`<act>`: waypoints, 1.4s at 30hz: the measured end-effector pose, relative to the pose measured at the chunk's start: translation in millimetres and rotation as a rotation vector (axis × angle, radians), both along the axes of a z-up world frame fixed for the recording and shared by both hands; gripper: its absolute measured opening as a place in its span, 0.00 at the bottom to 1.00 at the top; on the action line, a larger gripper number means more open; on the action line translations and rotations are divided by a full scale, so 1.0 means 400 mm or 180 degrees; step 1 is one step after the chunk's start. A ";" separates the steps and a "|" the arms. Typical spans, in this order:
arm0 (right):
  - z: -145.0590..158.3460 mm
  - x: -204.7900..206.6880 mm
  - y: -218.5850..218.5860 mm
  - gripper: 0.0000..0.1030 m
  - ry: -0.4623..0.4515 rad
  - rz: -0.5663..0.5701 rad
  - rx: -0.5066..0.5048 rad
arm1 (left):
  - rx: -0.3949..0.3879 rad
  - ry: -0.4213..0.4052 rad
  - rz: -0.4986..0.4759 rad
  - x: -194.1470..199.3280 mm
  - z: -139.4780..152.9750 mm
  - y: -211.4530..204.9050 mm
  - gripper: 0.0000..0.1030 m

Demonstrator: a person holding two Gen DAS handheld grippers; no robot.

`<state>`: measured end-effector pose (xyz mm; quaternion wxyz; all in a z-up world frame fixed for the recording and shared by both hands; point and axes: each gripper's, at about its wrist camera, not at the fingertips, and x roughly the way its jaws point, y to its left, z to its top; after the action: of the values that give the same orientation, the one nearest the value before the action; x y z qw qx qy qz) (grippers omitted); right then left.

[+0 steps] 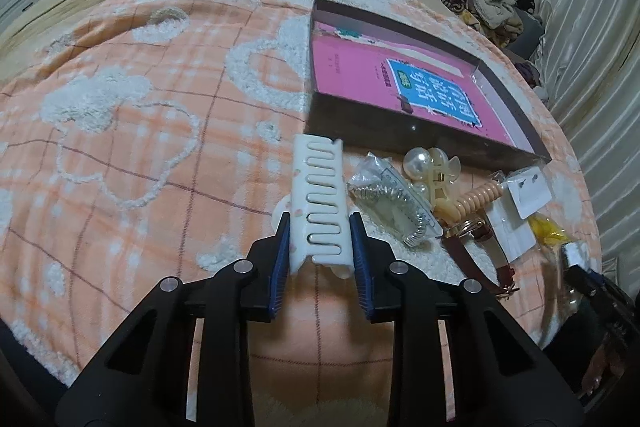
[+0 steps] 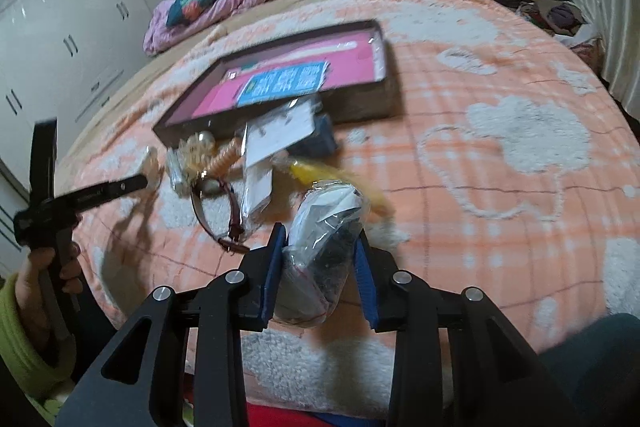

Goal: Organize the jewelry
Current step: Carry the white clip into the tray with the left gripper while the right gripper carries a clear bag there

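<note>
Left gripper [image 1: 320,227] fingers pinch white hair claw [image 1: 318,199], right gripper [image 2: 320,259] fingers pinch slippery plastic bag [image 2: 324,239]; either may slip before tray [image 1: 404,137] at 1 o'clock.

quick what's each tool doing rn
left tool: closed on the white hair clip
right tool: closed on a clear plastic bag
</note>
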<state>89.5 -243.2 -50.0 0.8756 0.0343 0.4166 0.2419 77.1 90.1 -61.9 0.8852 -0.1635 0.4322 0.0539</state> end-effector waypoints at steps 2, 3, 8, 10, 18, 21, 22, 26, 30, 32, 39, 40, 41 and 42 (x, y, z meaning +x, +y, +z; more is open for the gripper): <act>0.021 -0.006 -0.023 0.31 -0.0055 -0.0069 0.0060 | 0.0016 -0.0046 0.0017 -0.013 0.016 0.006 0.19; 0.031 -0.006 -0.030 0.31 -0.0095 -0.0097 0.0066 | 0.0033 -0.0081 0.0019 -0.018 0.028 0.009 0.19; 0.092 0.010 -0.060 0.31 -0.0325 -0.0216 0.0108 | 0.0091 -0.0205 0.0028 -0.028 0.076 0.021 0.19; 0.106 0.024 -0.062 0.31 -0.0359 -0.0237 0.0116 | 0.0094 -0.0238 0.0029 -0.022 0.088 0.024 0.19; 0.162 0.085 -0.038 0.31 -0.0587 -0.0210 0.0100 | 0.0141 -0.0355 -0.0029 0.031 0.130 0.018 0.19; 0.167 0.109 -0.020 0.30 -0.0632 -0.0191 0.0047 | 0.0173 -0.0390 -0.0055 0.061 0.141 0.010 0.19; 0.166 0.123 -0.013 0.30 -0.0626 -0.0184 0.0042 | 0.0180 -0.0404 -0.0063 0.073 0.145 0.006 0.19; 0.167 0.159 0.009 0.30 -0.0621 -0.0157 0.0027 | 0.0189 -0.0445 -0.0091 0.119 0.155 -0.005 0.19; 0.169 0.197 0.035 0.30 -0.0629 -0.0136 0.0020 | 0.0170 -0.0435 -0.0133 0.168 0.154 -0.014 0.19; 0.171 0.215 0.045 0.30 -0.0626 -0.0136 0.0017 | 0.0167 -0.0433 -0.0141 0.188 0.152 -0.017 0.19; 0.180 0.286 0.097 0.30 -0.0675 -0.0088 -0.0016 | 0.0070 -0.0379 -0.0166 0.259 0.128 -0.023 0.19; 0.177 0.301 0.104 0.30 -0.0660 -0.0106 -0.0018 | 0.0061 -0.0362 -0.0165 0.270 0.122 -0.024 0.19; 0.173 0.313 0.108 0.30 -0.0638 -0.0116 -0.0009 | 0.0032 -0.0353 -0.0151 0.279 0.115 -0.023 0.19; 0.170 0.328 0.114 0.30 -0.0627 -0.0124 -0.0007 | 0.0009 -0.0359 -0.0144 0.286 0.109 -0.021 0.19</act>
<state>220.8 -197.4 17.9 0.9169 0.0176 0.3280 0.2266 191.7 81.7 -18.2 0.9093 -0.1553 0.3852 0.0252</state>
